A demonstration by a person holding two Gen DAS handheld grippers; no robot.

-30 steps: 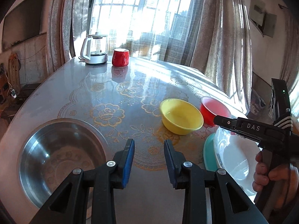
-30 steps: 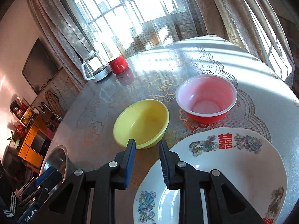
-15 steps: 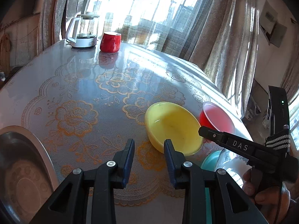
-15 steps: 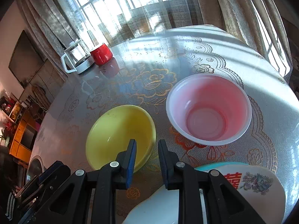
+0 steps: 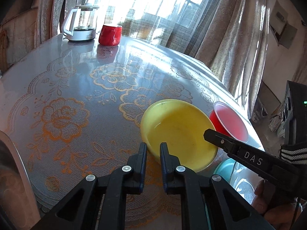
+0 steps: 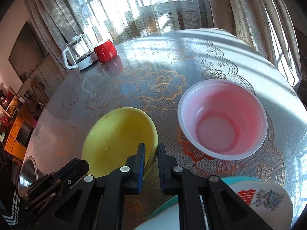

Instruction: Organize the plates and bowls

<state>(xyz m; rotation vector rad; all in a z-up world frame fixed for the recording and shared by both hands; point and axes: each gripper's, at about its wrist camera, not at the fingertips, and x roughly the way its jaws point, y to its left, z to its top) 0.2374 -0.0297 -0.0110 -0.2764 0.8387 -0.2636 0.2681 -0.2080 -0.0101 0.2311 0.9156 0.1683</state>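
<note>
Yellow bowl (image 5: 178, 132) rim pinched by left gripper (image 5: 153, 148), right gripper (image 6: 150, 148).

Yellow bowl (image 6: 119, 140); pink-red bowl (image 6: 222, 119) rimmed white; white plate (image 6: 264, 197) bearing red character and floral motifs over teal plate (image 6: 238, 179); grey tablecloth (image 5: 80, 88) with gold lace flowers; red mug (image 5: 110, 34).

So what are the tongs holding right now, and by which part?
The left tongs and right tongs have just closed on the rim of the yellow bowl, one on each side.
</note>
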